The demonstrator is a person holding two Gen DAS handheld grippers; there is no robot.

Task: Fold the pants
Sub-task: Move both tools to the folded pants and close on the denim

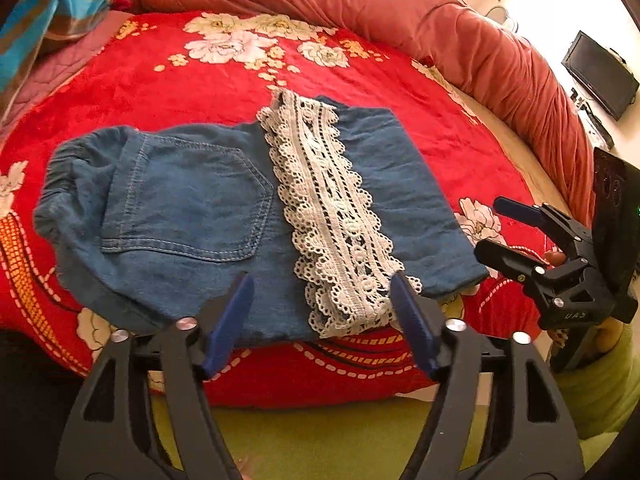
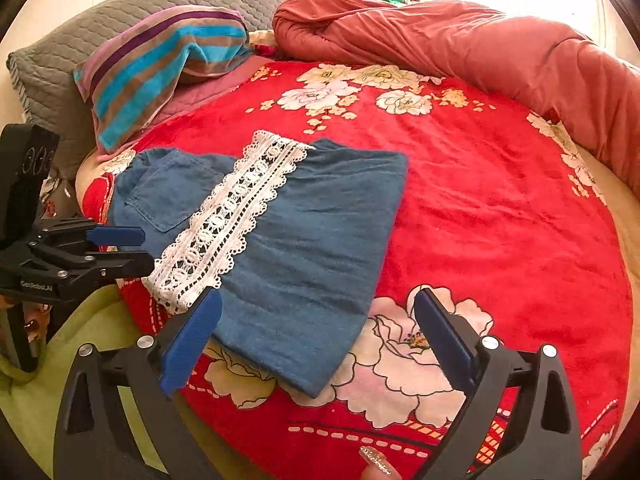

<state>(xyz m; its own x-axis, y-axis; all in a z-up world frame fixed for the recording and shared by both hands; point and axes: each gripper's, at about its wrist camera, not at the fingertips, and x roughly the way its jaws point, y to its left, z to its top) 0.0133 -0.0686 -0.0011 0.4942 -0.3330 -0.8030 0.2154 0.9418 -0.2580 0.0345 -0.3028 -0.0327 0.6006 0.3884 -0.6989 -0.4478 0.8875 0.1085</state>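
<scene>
The left gripper (image 1: 322, 300) hovers low at the near edge of the bed, its blue fingers (image 1: 236, 312) spread wide apart with nothing between them. The right gripper (image 2: 316, 332) hangs beside it on the right, also level and pointing across the bed, jaws wide and empty.

The pants (image 1: 240, 208) lie folded flat on the red floral blanket (image 1: 400, 92), near its near edge. The waistband is to the left, a back pocket faces up, and a white lace strip (image 1: 332, 220) runs near-to-far across the middle. The left gripper's fingertips sit just over the pants' near hem, one finger over plain denim and the other at the lace's near end; whether they touch the cloth cannot be told. In the right wrist view, the right gripper's left finger overlaps the near end of the lace (image 2: 224, 220), while its right finger hangs over bare blanket, clear of the pants' (image 2: 312, 248) right edge.

Bare blanket spreads to the right and far side. A rolled quilt (image 2: 460, 40) bounds the far edge, and a striped pillow (image 2: 160, 64) lies far left.
</scene>
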